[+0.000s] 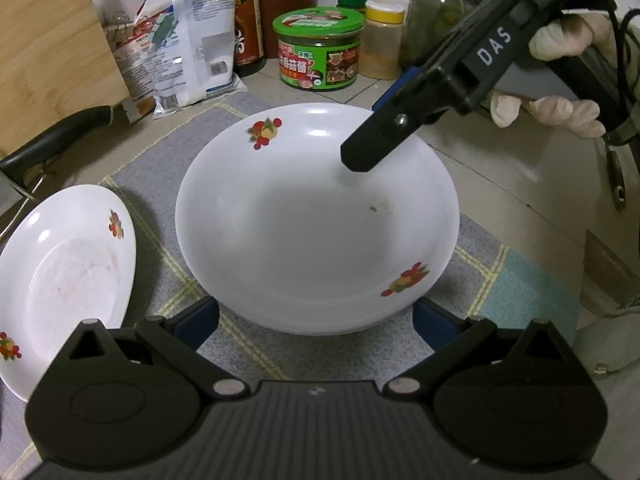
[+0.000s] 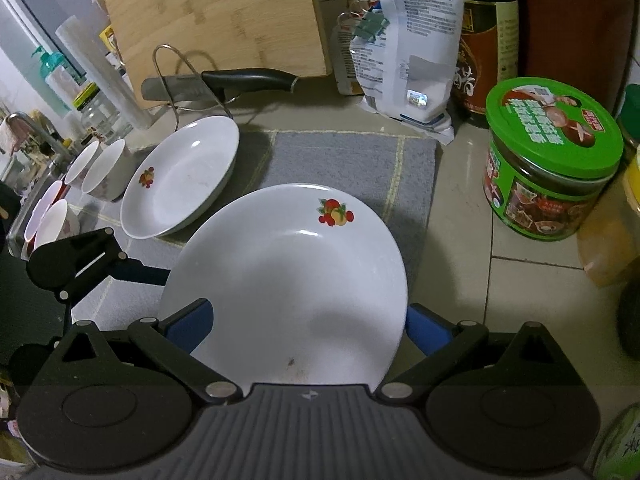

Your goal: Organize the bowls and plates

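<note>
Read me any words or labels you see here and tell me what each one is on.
"DAS": white letters on the right gripper body.
Green-lidded jar: Chinese label, too blurred to read.
Dark sauce bottle: Chinese characters, not legible.
White packet: fine print, too small.

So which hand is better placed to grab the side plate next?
Left, likely. The left tool sits open at the near rim of the middle plate, and the side plate lies beside it on its left. The right tool, also open, would have to cross the middle plate.
</note>
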The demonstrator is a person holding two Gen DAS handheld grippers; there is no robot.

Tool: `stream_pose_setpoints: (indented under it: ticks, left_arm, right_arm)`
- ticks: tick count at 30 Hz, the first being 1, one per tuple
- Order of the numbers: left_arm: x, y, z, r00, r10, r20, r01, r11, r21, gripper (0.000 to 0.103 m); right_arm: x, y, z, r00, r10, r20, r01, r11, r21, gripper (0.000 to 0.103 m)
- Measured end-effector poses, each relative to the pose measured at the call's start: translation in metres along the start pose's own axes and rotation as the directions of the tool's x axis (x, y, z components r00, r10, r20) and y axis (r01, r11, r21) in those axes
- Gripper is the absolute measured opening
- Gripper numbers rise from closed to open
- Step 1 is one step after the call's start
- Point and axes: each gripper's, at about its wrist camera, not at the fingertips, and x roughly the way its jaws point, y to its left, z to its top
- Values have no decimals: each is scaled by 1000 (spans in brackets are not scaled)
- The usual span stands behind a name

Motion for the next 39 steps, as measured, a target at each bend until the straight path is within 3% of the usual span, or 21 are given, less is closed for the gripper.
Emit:
stream_pose_setpoints:
  ticks: [8,13,17,23,30,39]
  left_arm:
    - [-13,-3,-12,996,59,61,-58,998,-23,102]
    - [-31,1,-29,981,131,143,-109,983,-150,102]
    - [-50,6,-45,954,226,195,-167,945,-281,102]
    - [-64,23,-67,928,327,177,-246,897,-367,102]
    - [-72,44,-90,903,390,180,-318,889,-331,102]
    - [-57,81,-110,905,408,123,-339,864,-371,102]
  right_arm:
    - [-11,21,-8,993,-82,84,90,991,-103,103]
    - [-11,36,-13,980,-143,141,165,974,-155,103]
    - [-7,54,-13,971,-167,168,200,959,-202,103]
    - [6,81,-5,974,-159,161,192,956,-222,103]
    - [24,112,6,968,-189,166,219,957,-188,103]
    - [50,136,28,965,-211,156,237,956,-175,103]
